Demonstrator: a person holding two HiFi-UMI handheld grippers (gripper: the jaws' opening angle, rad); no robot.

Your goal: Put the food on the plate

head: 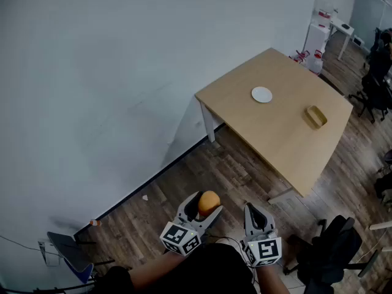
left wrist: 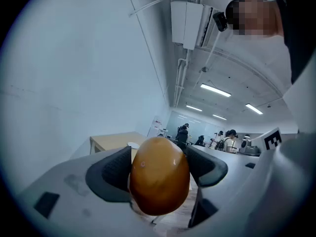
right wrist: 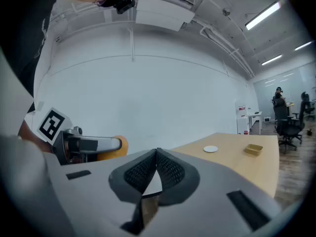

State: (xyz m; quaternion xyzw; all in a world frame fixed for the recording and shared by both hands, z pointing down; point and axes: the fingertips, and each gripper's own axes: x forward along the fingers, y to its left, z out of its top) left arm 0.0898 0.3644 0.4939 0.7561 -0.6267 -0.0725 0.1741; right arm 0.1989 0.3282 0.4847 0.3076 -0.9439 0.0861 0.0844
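Observation:
My left gripper [head: 205, 208] is shut on a smooth orange-brown egg-shaped food item [head: 209, 201], held up in the air near my body; the left gripper view shows this food item [left wrist: 159, 176] pressed between both pads. Beside it, my right gripper [head: 256, 214] is shut with nothing in it, its pads [right wrist: 157, 171] touching. A small white plate [head: 261, 94] lies on the wooden table [head: 288, 133] far ahead, also seen small in the right gripper view as the plate [right wrist: 210, 149]. A tan rectangular item [head: 316, 116] lies to the right of the plate on the table.
The table stands on a wood floor [head: 208, 176] by a white wall [head: 104, 78]. A black office chair [head: 334, 250] is at my right. A white cabinet [head: 318, 35] and more chairs [head: 373, 78] stand beyond the table. People sit in the far room [left wrist: 224, 141].

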